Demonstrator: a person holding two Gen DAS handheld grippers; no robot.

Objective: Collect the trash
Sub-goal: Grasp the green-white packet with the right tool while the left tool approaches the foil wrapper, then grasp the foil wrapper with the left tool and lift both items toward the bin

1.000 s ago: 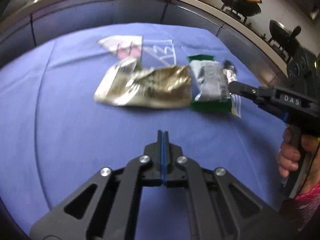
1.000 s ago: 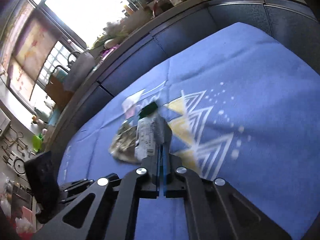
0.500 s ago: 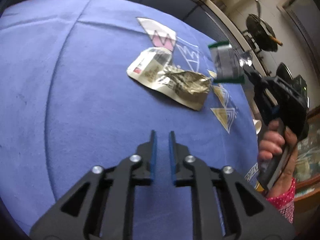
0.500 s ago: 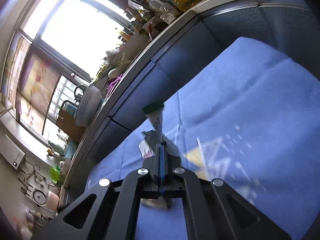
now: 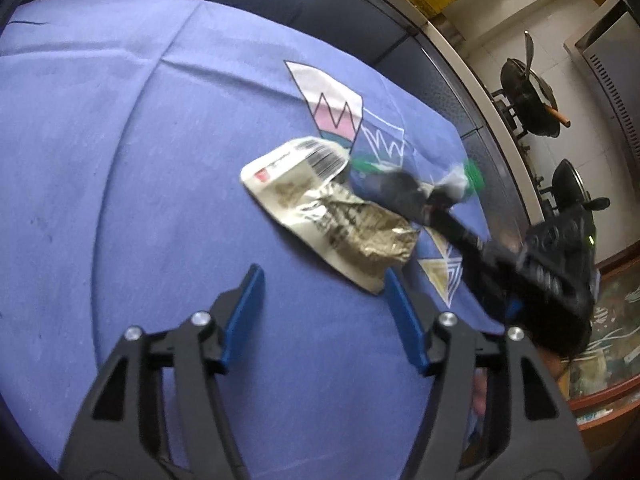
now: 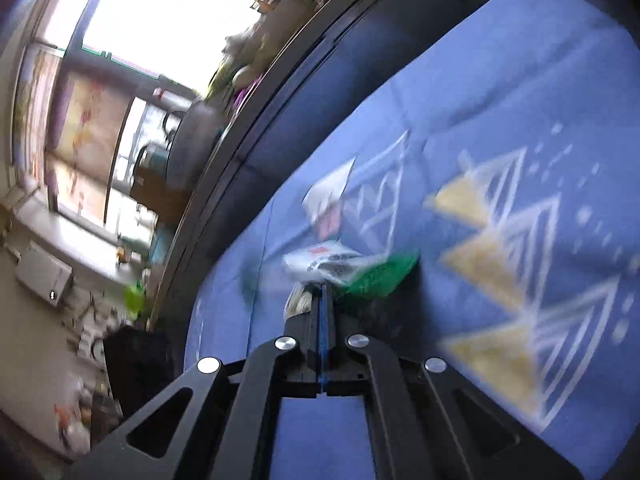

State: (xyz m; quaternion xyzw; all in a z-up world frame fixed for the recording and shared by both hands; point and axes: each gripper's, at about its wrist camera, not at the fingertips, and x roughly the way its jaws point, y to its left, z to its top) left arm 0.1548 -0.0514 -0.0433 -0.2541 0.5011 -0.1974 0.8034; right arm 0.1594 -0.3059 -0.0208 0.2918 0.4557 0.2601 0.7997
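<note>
Cloth (image 5: 120, 200) lies bare around left gripper (image 5: 322, 292), just-opened, empty; right gripper (image 6: 324, 292) apparently pinches green wrapper (image 6: 380, 276).

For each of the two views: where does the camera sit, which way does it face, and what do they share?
Left wrist: rides the left tool, angled down at the blue cloth; its jaws have just been opening, nothing between them.
Right wrist: rides the right tool, shut on the green wrapper, facing the window.
Shared: the cloth, the crumpled silver wrapper, the green wrapper.

Two wrist fisheyes angled down, close over one shared blue cloth (image 5: 120, 200).
</note>
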